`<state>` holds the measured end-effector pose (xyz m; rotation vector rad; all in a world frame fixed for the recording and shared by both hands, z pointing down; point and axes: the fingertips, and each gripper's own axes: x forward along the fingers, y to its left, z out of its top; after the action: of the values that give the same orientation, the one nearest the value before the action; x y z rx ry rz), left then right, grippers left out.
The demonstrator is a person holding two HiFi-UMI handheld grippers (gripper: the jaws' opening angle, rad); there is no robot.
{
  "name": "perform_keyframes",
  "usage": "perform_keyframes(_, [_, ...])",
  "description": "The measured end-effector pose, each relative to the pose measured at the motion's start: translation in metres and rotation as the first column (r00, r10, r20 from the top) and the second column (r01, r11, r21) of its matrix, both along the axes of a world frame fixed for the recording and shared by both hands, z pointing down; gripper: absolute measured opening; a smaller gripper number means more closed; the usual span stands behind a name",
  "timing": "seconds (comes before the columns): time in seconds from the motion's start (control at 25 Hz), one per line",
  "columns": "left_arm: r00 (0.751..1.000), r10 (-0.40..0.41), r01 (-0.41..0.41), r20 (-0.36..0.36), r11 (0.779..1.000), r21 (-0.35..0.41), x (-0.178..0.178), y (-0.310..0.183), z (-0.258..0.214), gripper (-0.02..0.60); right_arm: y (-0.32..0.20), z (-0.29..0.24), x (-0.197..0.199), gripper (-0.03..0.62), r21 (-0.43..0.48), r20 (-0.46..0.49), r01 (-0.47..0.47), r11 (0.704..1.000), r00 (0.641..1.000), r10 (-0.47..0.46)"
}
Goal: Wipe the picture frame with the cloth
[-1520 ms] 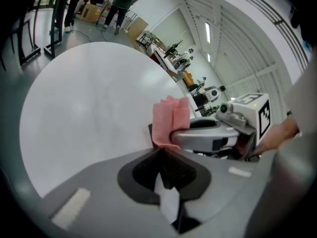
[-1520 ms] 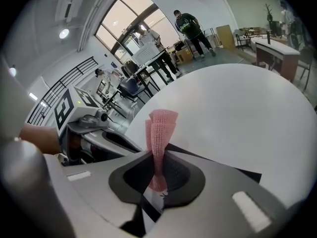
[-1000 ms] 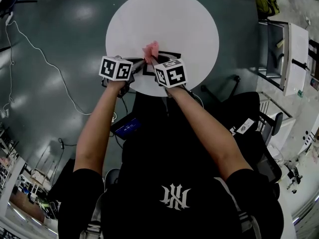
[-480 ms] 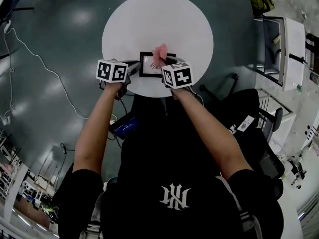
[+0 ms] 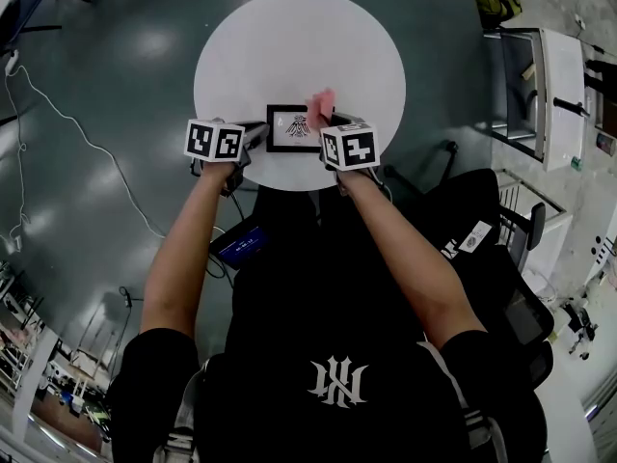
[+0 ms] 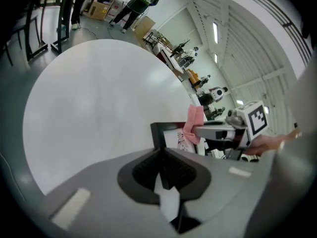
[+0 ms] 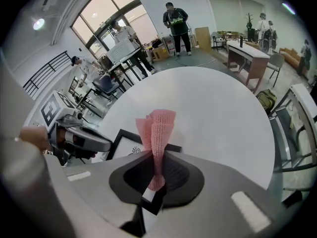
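A black picture frame [image 5: 289, 128] with a small drawing lies on the round white table [image 5: 289, 46], near its front edge. My left gripper [image 5: 260, 134] is shut on the frame's left edge [image 6: 157, 131], right at the jaw tips [image 6: 161, 150]. My right gripper [image 5: 326, 128] is shut on a pink cloth [image 5: 321, 107]. The cloth [image 7: 157, 128] stands up out of the jaws [image 7: 158, 155] over the frame's right end [image 7: 125, 144]. From the left gripper view the pink cloth [image 6: 193, 125] hangs against the frame, below the right gripper [image 6: 218, 131].
The table's front rim [image 5: 289, 183] lies just below both grippers. A dark screen device [image 5: 241, 244] sits by the person's lap. A black chair [image 5: 501, 258] and shelving [image 5: 540, 75] stand at the right, and a white cable [image 5: 87, 123] runs across the floor at the left. People stand far behind the table [image 7: 176, 21].
The right gripper has carried the pink cloth to the right across the frame, from its left part to its right end. The left gripper has stayed at the frame's left edge.
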<state>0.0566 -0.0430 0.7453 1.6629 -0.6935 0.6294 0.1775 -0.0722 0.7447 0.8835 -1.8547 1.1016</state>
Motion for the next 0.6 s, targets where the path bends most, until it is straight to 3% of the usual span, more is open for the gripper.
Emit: perform_keyframes(0.6, [1.0,0.018,-0.018,0.005,1.0,0.01,0.01,0.004,0.0,0.02,0.004,-0.005,0.043,0.032,0.006,-0.056,-0.071,0.997,0.996,0.071])
